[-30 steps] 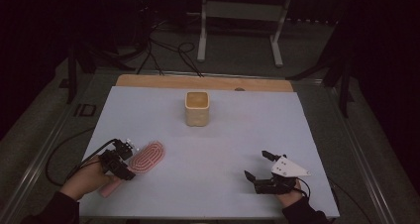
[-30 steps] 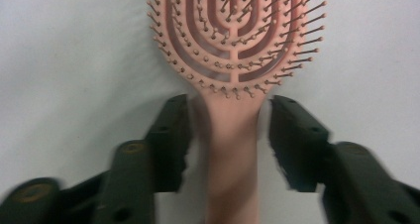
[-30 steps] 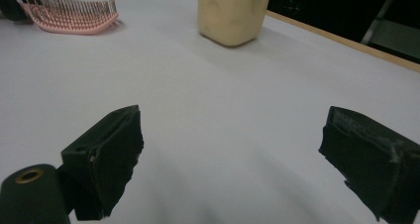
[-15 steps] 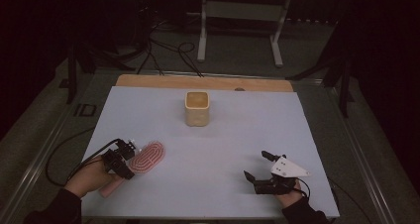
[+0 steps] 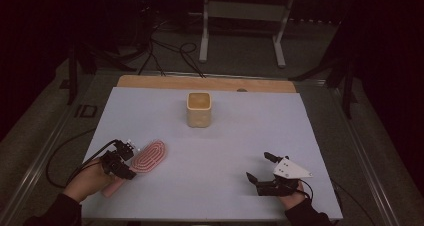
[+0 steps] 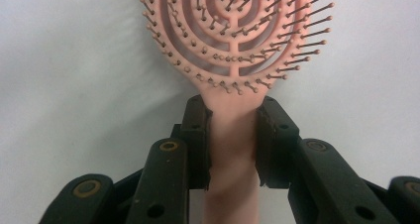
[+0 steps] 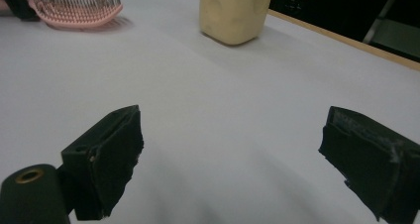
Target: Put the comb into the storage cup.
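We see a pale pink hairbrush (image 6: 233, 45) whose head is cut in concentric arched ribs, its bristles ending in small brown tips. The cup (image 5: 199, 109) is cream-yellow with a tan interior. The bench (image 5: 225, 151) is light grey-blue with a wooden far edge. Both gripper bodies are black; the right gripper (image 5: 260, 167) carries a grey plate.

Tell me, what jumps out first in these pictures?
The pink hairbrush, bristles up at the table's near left, its handle clamped between the left gripper jaws. Next, a cream-coloured cup stands alone toward the far middle of the white table, while the right gripper waits wide open at the near right.
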`<state>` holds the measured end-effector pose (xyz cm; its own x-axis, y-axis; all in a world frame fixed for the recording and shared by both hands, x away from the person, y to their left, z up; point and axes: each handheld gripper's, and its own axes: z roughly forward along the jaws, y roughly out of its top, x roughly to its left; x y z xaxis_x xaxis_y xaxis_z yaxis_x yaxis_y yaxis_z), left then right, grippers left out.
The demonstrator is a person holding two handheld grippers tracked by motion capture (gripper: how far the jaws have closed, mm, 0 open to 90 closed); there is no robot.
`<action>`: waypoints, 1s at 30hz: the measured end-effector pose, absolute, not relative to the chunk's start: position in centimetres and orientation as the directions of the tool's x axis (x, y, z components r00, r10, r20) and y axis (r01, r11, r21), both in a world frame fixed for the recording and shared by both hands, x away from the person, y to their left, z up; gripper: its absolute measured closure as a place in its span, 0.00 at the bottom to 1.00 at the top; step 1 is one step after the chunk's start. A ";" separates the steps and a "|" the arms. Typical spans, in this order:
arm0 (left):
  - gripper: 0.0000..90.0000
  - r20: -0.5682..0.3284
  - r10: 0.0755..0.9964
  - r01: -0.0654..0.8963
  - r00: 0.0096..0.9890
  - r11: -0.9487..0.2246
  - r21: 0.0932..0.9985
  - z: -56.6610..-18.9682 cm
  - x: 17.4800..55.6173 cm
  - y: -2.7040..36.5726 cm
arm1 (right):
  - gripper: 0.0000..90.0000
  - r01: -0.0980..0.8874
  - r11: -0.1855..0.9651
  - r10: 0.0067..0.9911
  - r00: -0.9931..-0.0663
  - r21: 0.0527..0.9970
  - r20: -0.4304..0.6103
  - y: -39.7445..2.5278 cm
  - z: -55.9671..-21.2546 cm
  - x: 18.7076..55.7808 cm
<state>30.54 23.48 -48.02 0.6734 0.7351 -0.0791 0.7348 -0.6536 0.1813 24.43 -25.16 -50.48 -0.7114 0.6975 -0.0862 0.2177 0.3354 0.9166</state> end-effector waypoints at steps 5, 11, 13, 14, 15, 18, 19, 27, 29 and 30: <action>0.78 -0.080 0.753 0.745 0.653 -0.619 0.248 -46.9 30.5 23.9 | 0.10 0.221 0.336 0.697 -0.712 0.916 -0.084 -25.2 -50.5 24.5; 0.78 -0.084 0.759 0.739 0.646 -0.594 0.319 -45.7 30.4 24.0 | 0.10 0.223 0.334 0.698 -0.712 0.916 -0.081 -25.2 -50.5 24.5; 0.78 -0.072 0.761 0.733 0.645 -0.589 0.341 -45.4 30.3 23.7 | 0.10 0.218 0.333 0.698 -0.712 0.917 -0.084 -25.2 -50.5 24.5; 0.78 -0.078 0.759 0.731 0.646 -0.586 0.350 -45.2 30.4 23.7 | 0.10 0.217 0.332 0.697 -0.712 0.918 -0.084 -25.2 -50.5 24.5; 0.78 -0.078 0.758 0.727 0.648 -0.584 0.362 -45.1 30.3 23.5 | 0.10 0.217 0.334 0.697 -0.712 0.917 -0.085 -25.2 -50.5 24.5; 0.78 -0.071 0.755 0.717 0.652 -0.583 0.382 -44.6 30.4 23.1 | 0.10 0.219 0.335 0.697 -0.712 0.916 -0.084 -25.2 -50.5 24.5; 0.78 -0.073 0.752 0.714 0.655 -0.584 0.387 -44.5 30.4 22.9 | 0.10 0.218 0.330 0.698 -0.712 0.918 -0.082 -25.2 -50.5 24.5; 0.78 -0.077 0.739 0.687 0.669 -0.575 0.444 -43.4 30.9 21.7 | 0.10 0.221 0.332 0.696 -0.714 0.917 -0.080 -25.2 -50.5 24.5; 0.78 -0.075 0.738 0.683 0.671 -0.575 0.450 -43.3 30.9 21.5 | 0.10 0.222 0.334 0.697 -0.713 0.916 -0.081 -25.2 -50.5 24.5; 0.78 -0.074 0.728 0.671 0.681 -0.580 0.462 -43.0 31.1 21.1 | 0.10 0.221 0.334 0.696 -0.713 0.916 -0.082 -25.2 -50.5 24.5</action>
